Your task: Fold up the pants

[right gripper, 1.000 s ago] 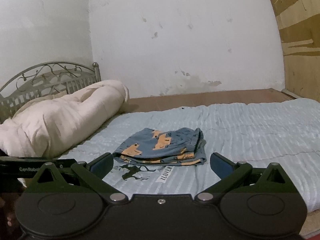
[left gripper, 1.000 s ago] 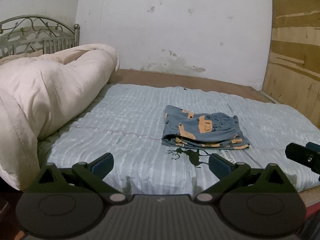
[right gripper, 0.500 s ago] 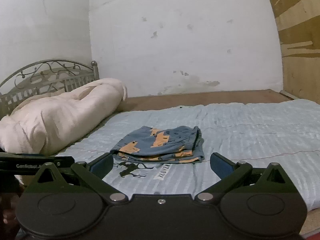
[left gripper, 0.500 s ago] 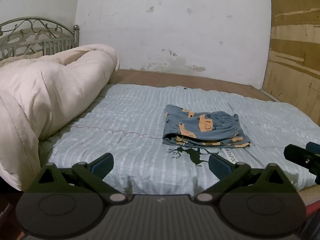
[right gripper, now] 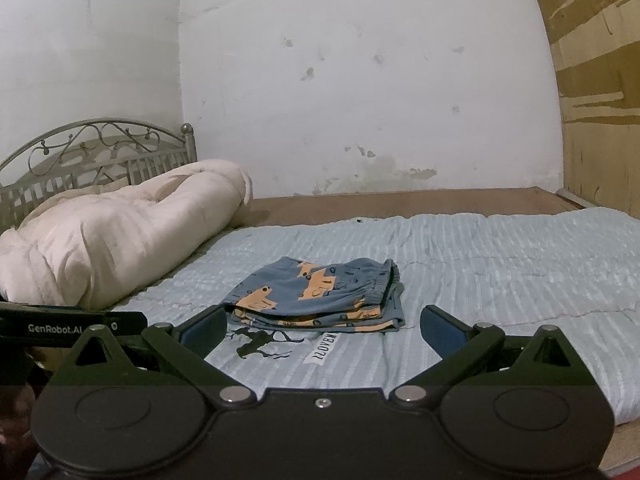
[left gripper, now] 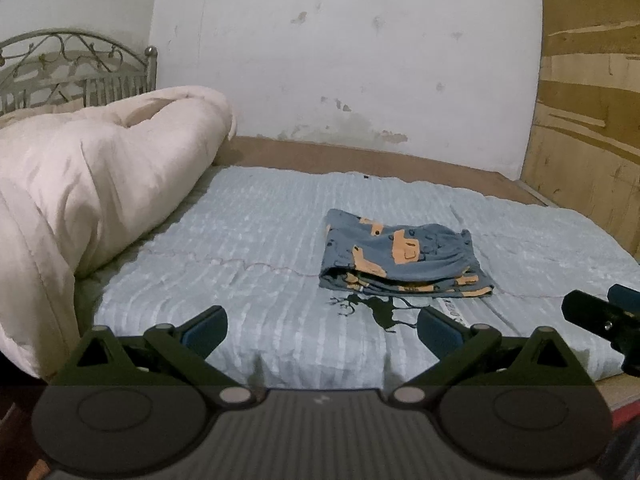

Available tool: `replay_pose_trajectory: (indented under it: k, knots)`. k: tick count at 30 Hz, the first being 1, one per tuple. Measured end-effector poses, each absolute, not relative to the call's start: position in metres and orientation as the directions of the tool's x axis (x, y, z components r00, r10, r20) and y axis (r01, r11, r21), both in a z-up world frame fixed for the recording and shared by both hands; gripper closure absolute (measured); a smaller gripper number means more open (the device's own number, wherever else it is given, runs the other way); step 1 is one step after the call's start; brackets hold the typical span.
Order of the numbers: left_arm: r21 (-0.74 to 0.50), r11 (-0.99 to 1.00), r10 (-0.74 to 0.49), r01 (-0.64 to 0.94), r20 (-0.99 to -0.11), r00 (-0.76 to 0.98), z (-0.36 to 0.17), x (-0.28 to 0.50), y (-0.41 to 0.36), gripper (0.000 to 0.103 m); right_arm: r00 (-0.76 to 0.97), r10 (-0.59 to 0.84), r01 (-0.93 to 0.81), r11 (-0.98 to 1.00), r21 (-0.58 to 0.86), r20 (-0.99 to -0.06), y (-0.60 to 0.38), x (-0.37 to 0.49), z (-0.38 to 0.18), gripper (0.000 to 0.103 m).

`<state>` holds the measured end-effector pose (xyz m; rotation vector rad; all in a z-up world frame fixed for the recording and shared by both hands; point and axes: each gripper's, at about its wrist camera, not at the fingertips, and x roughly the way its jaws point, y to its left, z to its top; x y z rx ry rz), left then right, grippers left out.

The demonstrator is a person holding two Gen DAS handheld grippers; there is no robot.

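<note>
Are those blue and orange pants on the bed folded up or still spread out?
Folded. The pants lie as a compact rectangle with several stacked layers showing along the near edge, flat on the blue bed cover.

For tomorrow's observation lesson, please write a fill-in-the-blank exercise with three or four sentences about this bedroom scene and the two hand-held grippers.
1. The blue pants with orange print lie ______ in a neat stack on the pale blue striped quilt.
2. The left gripper and the right gripper both stand ______, holding nothing.
3. The bulky cream duvet is rolled up in front of the ______ headboard.
4. The print on the quilt just in front of the pants shows a black ______.

Missing words: folded; open; metal; deer
</note>
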<state>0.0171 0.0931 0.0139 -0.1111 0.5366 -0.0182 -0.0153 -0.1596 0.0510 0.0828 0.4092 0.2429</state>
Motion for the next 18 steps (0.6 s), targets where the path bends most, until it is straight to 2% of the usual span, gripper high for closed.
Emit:
replay_pose_trajectory:
  k: [18]
  knots:
    - [-0.086, 0.996, -0.021, -0.025, -0.495, 0.869, 0.0177, 0.0133, 0.0893, 0.000, 0.884, 0.252, -0.223, 0.968, 0.119, -0.393, -0.1577, -0.0176, 0.0487, 0.001]
